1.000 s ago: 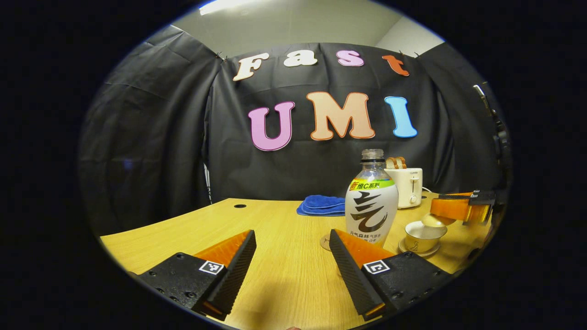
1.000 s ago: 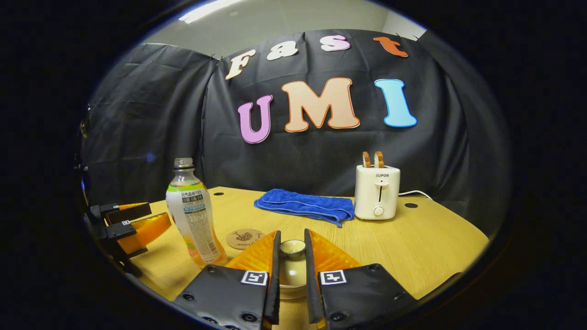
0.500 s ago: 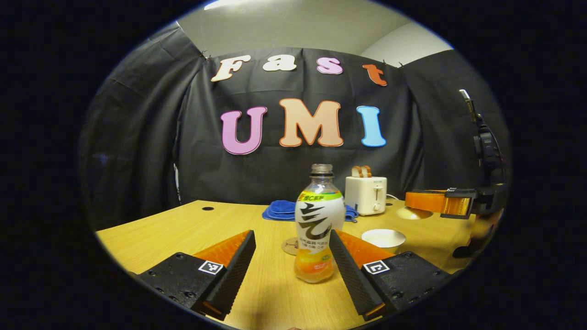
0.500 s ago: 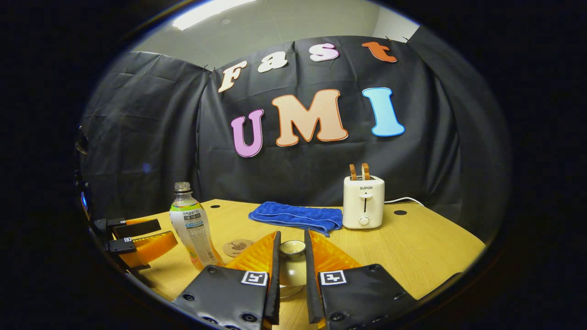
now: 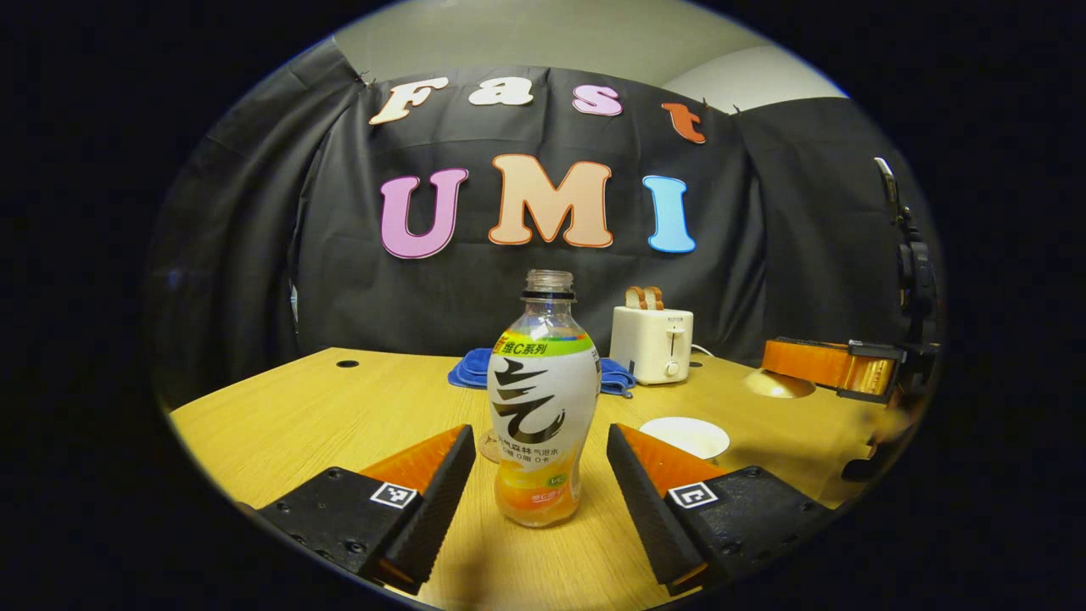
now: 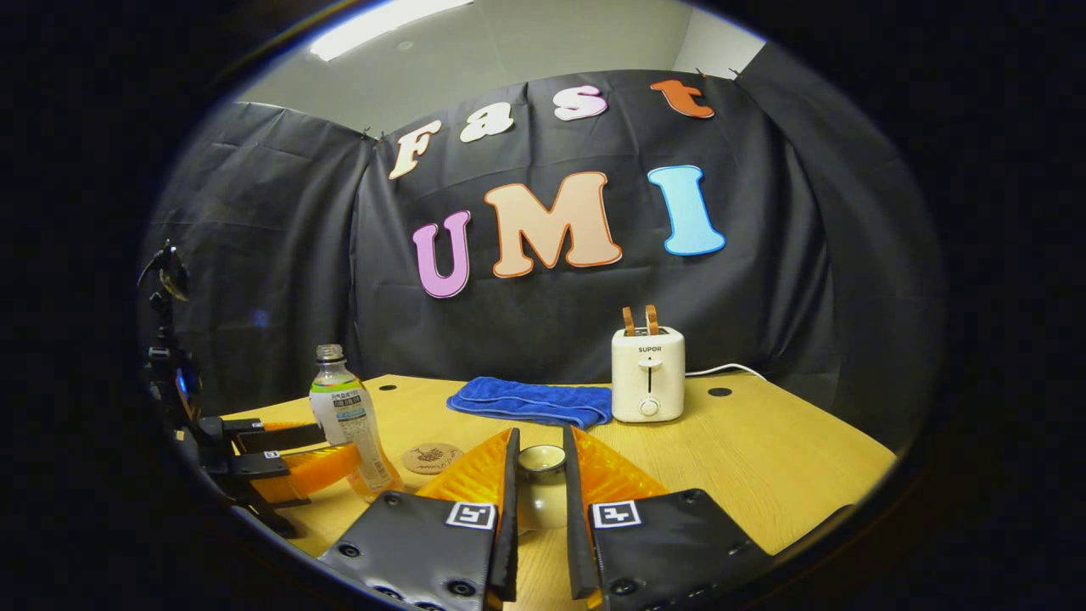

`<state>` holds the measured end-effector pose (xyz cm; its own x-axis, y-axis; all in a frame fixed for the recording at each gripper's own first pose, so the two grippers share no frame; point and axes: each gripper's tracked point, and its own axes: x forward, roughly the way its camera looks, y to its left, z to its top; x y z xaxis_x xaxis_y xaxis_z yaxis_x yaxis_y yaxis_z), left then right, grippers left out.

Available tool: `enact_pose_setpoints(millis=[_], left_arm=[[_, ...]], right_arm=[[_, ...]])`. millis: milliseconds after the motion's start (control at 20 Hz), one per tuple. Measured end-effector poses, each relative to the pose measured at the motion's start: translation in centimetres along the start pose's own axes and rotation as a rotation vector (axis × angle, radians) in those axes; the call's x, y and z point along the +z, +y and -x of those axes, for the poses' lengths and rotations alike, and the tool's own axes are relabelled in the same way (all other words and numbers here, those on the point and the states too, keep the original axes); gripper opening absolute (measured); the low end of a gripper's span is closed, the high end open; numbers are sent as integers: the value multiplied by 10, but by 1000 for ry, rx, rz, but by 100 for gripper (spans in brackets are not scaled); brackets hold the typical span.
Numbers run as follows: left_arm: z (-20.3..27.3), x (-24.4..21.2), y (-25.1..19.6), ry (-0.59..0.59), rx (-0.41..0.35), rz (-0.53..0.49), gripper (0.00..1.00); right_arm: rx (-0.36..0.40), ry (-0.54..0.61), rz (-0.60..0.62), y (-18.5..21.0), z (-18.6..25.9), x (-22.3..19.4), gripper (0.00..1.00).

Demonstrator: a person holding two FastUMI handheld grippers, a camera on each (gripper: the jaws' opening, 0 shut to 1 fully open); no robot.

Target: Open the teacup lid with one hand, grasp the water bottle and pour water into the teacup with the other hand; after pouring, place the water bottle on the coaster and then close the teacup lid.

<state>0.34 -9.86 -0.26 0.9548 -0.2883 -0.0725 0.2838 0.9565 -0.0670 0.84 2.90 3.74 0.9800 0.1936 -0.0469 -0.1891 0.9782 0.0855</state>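
Observation:
An uncapped water bottle (image 5: 543,399) with a little orange liquid stands upright on the table. My left gripper (image 5: 540,433) is open, one finger on each side of the bottle, with gaps on both sides. The white teacup (image 5: 684,434) sits uncovered just right of it. The round coaster (image 6: 431,458) lies behind the bottle (image 6: 348,420). My right gripper (image 6: 540,434) is shut on the knob of the teacup lid (image 6: 540,492) and holds it in the air. From the left gripper view, the right gripper (image 5: 827,365) hovers with the lid (image 5: 776,383) to the right of the cup.
A white toaster (image 6: 647,373) with two slices in it stands at the back of the wooden table (image 6: 764,458), its cord trailing right. A folded blue cloth (image 6: 530,400) lies left of it. The left gripper (image 6: 280,458) reaches in at the table's left side.
My left gripper swung toward the bottle and moved in, so the bottle now stands between its fingers. My right gripper lifted the lid off the teacup and carried it up and away.

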Motion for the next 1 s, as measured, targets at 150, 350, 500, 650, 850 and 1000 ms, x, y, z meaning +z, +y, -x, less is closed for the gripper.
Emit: enact_pose_setpoints(millis=[150,350,500,650,850,1000], left_arm=[[-7,-4,-3,12,-1,-34,83],[-14,-6,0,18,14,-40,74],[-16,-7,0,23,18,-47,68],[-17,-9,2,26,24,-57,62],[-25,-6,6,40,31,-100,49],[-27,-3,10,64,41,-183,50]], right_arm=[[-8,7,1,-4,1,-2,27],[-3,3,-1,0,4,0,26],[4,2,12,2,7,0,27],[4,3,14,1,7,-1,27],[-6,5,14,-6,9,-1,26],[-13,2,6,-11,11,0,27]])
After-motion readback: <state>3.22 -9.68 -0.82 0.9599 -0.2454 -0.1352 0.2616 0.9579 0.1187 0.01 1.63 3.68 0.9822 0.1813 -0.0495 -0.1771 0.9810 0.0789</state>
